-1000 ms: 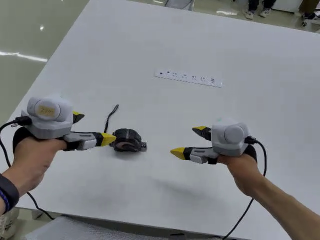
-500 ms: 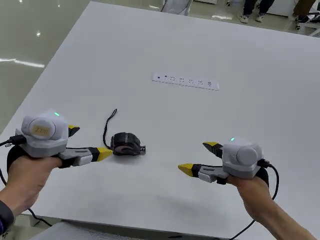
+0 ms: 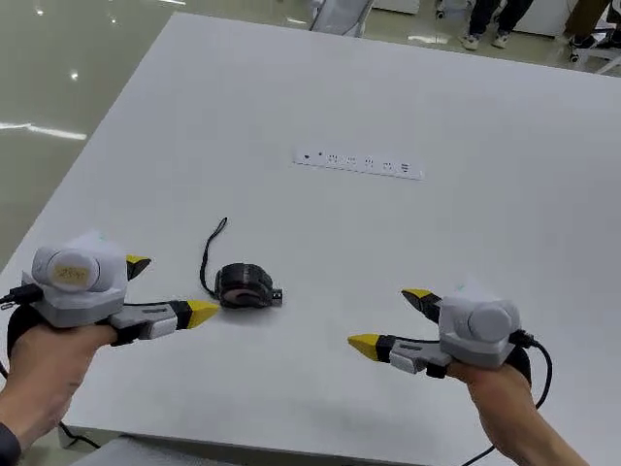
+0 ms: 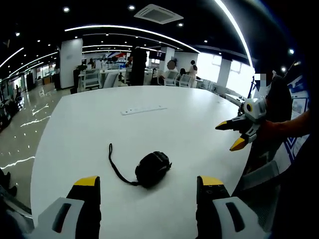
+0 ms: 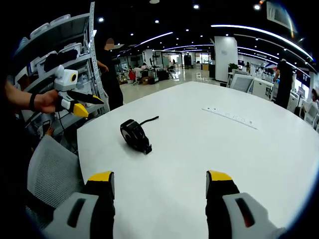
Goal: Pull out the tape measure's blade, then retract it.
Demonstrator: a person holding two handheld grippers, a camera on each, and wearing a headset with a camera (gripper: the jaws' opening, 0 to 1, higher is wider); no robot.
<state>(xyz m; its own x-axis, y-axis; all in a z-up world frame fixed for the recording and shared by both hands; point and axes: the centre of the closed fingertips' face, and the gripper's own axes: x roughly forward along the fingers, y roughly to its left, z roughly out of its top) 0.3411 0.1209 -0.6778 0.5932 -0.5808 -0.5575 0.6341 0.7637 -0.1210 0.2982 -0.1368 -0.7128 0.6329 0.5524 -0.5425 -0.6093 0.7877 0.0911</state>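
Note:
A black tape measure [image 3: 244, 285] with a black wrist cord [image 3: 208, 254] lies on the white table [image 3: 388, 233], its blade hook facing right and no blade drawn out. It also appears as the tape measure [image 4: 153, 168] and tape measure [image 5: 133, 133] in the gripper views. My left gripper [image 3: 165, 289] is open, just left of the tape measure and apart from it. My right gripper [image 3: 391, 318] is open too, well to the right of the tape measure, with nothing between its jaws.
A white power strip [image 3: 359, 164] lies flat farther back on the table. The table's near edge runs just below both hands. Behind the table, chairs and people's feet stand on the shiny floor.
Both grippers have drawn back toward the near edge of the table, away from the tape measure. The tape measure lies in the same place.

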